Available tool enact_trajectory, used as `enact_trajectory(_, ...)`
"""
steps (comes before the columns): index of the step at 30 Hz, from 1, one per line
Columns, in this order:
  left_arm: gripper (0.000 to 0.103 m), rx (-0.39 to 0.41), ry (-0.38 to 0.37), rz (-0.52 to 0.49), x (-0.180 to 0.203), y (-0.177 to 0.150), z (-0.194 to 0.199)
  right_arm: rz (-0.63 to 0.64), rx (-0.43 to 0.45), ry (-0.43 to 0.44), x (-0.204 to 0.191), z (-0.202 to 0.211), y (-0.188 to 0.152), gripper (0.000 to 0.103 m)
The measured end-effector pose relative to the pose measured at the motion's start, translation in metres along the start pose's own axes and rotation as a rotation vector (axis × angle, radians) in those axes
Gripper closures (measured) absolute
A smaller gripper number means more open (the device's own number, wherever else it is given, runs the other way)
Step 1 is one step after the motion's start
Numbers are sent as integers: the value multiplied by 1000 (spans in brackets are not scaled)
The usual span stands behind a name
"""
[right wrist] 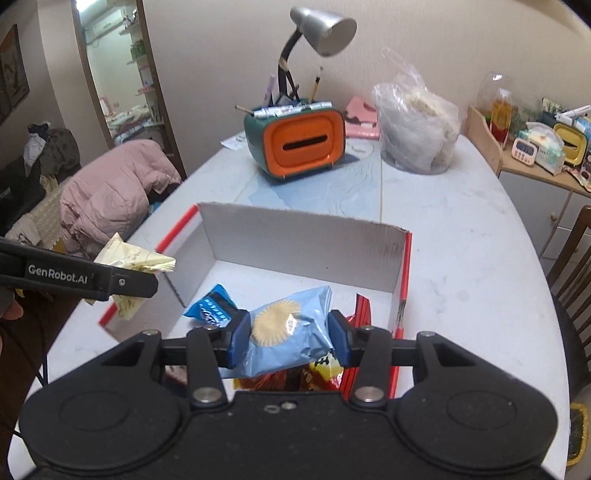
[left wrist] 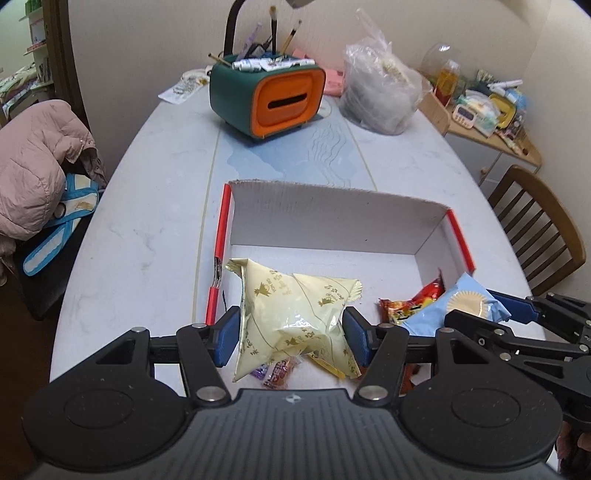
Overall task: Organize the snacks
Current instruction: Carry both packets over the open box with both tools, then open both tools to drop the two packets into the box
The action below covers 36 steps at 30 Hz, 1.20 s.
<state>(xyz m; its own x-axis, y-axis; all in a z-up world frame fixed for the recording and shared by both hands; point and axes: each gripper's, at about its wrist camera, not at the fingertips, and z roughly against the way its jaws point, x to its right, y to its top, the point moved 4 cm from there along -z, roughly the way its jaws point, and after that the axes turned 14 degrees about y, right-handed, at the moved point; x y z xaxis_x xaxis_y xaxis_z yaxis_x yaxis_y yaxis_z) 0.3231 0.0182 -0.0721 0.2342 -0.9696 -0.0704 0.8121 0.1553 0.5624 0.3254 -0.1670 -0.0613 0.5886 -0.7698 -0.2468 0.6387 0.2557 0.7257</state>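
My left gripper is shut on a pale yellow snack bag and holds it over the near left part of the open white box with red edges. My right gripper is shut on a light blue snack bag above the box's near right part; this bag also shows in the left wrist view. In the box lie a red snack packet, a small purple candy pack and a dark blue cookie pack. The yellow bag shows at the left in the right wrist view.
A green and orange tissue box organizer with pens stands at the table's far end beside a clear plastic bag and a desk lamp. A pink jacket lies on a chair at the left. A wooden chair stands at the right.
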Motion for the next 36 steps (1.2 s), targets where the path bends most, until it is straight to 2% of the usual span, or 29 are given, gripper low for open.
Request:
enact_trajectory(8, 44, -56, 31, -54, 14, 4, -34, 7, -78, -2, 15, -37, 4, 58)
enact_trajectory(18, 43, -131, 52, -103, 22, -7, -63, 61, -158, -2, 14, -62, -6, 58)
enact_trajectory(28, 40, -129, 51, -141, 26, -15, -64, 76, -165, -11, 15, -64, -9, 57)
enact_trajectory(33, 35, -125, 36, -113, 24, -16, -59, 72, -157, -13, 14, -60, -10, 49)
enact_trajectory(36, 35, -115, 23, -99, 21, -17, -51, 58, -143, -9, 14, -55, -9, 37)
